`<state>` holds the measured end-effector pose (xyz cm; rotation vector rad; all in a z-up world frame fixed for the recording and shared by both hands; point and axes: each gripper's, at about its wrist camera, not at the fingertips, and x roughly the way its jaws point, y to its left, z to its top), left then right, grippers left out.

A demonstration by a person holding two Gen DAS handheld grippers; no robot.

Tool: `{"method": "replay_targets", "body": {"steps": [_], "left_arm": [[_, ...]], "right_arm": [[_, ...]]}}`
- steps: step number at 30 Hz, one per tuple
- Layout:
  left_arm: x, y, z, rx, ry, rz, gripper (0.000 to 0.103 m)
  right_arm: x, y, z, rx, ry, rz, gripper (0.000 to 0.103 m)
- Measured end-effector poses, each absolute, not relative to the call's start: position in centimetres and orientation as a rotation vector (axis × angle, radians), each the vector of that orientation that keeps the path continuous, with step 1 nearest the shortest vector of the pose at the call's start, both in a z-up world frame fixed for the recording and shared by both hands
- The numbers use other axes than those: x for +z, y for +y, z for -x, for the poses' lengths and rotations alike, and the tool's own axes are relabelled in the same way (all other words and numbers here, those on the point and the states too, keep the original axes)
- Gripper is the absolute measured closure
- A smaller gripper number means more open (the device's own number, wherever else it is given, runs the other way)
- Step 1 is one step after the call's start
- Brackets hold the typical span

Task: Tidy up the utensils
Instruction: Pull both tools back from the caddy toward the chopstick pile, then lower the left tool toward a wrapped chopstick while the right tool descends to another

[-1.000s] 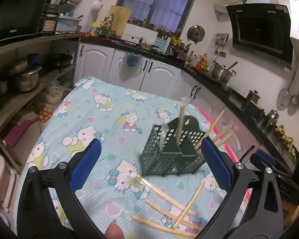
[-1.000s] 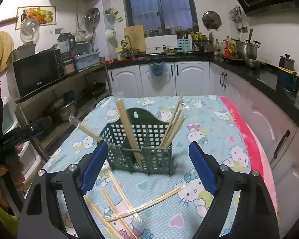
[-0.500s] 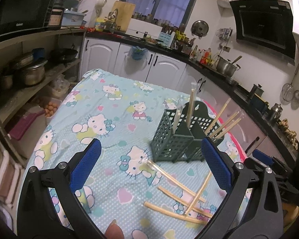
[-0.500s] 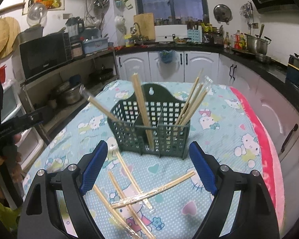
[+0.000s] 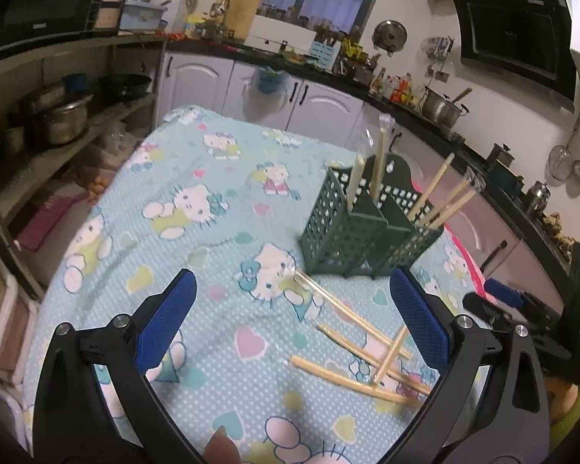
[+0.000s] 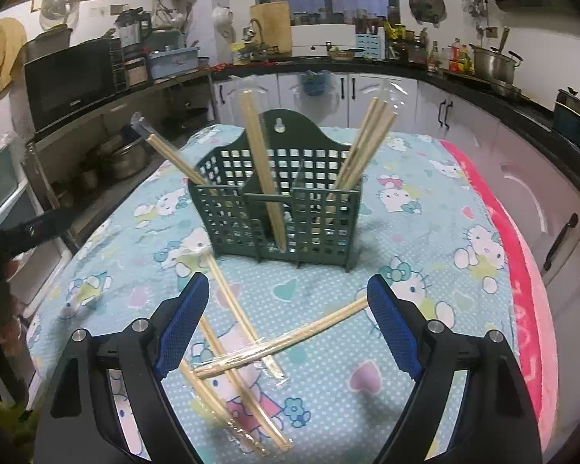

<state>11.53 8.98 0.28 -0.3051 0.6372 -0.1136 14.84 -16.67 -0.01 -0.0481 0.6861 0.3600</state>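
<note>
A dark green slotted utensil holder [image 6: 278, 201] stands on the Hello Kitty tablecloth; it also shows in the left wrist view [image 5: 363, 228]. Several wrapped chopstick pairs stand in its compartments [image 6: 259, 162]. Several more wrapped pairs lie crossed on the cloth in front of it [image 6: 278, 344], and in the left wrist view [image 5: 363, 352]. My right gripper [image 6: 286, 321] is open and empty just above the loose chopsticks. My left gripper [image 5: 290, 321] is open and empty, to the left of the loose chopsticks.
The table [image 6: 464, 270] has a pink strip along its right edge [image 6: 522, 290]. Kitchen counters with pots [image 6: 491, 62] run behind. Shelves with pans [image 5: 62, 116] and a microwave [image 6: 69, 77] stand at the left.
Both grippers have come closer to the holder and lower over the table. The right gripper now hangs directly over the loose chopsticks. Both stay open.
</note>
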Motion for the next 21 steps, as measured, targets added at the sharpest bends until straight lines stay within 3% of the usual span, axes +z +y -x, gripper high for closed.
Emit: {"method": "replay_targets", "body": {"steps": [21], "left_arm": [[-5.0,5.5,-12.0,-0.199,0.839,0.328,0.011]], "right_arm": [[-2.9,-20.1,-16.3,0.238,0.744,0.03,0.022]]}}
